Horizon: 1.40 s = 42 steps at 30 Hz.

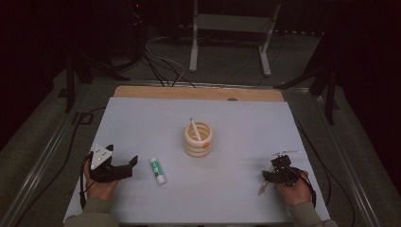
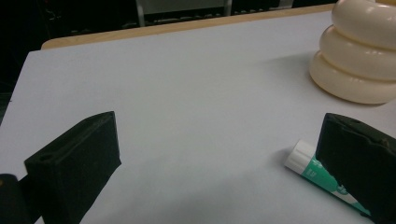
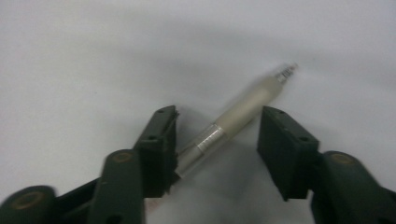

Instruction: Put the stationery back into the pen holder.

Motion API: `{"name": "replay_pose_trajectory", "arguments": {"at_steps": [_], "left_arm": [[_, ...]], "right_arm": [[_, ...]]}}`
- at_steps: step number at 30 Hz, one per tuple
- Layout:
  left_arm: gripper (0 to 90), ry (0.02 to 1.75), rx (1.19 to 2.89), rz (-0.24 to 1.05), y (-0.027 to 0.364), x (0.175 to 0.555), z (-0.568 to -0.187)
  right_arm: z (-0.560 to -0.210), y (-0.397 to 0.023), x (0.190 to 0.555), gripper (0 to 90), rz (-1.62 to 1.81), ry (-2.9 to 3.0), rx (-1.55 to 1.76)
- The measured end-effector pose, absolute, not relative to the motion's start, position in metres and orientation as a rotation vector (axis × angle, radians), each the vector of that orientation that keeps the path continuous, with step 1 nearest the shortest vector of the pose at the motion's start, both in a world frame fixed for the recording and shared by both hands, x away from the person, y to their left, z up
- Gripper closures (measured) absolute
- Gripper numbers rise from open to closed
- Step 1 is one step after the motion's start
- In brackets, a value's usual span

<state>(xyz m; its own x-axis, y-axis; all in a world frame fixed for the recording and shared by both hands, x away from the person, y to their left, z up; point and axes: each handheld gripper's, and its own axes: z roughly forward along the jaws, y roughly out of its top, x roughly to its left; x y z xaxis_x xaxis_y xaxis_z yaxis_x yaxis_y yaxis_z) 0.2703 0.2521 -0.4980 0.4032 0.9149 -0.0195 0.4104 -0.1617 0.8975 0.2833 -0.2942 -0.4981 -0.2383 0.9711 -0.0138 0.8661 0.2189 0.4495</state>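
A translucent pen (image 3: 223, 132) with a metal band lies slanted on the pale table between the jaws of my right gripper (image 3: 219, 113). The left jaw is close against its lower end and the right jaw stands apart from it, so the gripper is open. In the high view this right gripper (image 1: 268, 177) sits near the table's front right, with the pen (image 1: 261, 188) just below it. My left gripper (image 1: 124, 155) rests open at the front left. A white and green glue stick (image 1: 158, 170) lies just to its right, and the glue stick (image 2: 308, 164) is partly hidden by the right jaw.
A cream holder of stacked rings (image 1: 198, 138) stands mid-table with a white pen (image 1: 193, 126) in it and something orange (image 1: 206, 145) at its side. The cream holder (image 2: 359, 60) is beyond the glue stick. A wooden strip (image 1: 198, 92) edges the far side of the table.
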Motion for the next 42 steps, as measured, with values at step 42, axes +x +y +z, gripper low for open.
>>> {"name": "replay_pose_trajectory", "arguments": {"at_steps": [42], "left_arm": [[0.4,1.161,1.755,0.696,0.252,0.271,-0.498]], "right_arm": [[-0.465,-0.274,0.316,80.6,0.706,2.316,1.499]]}}
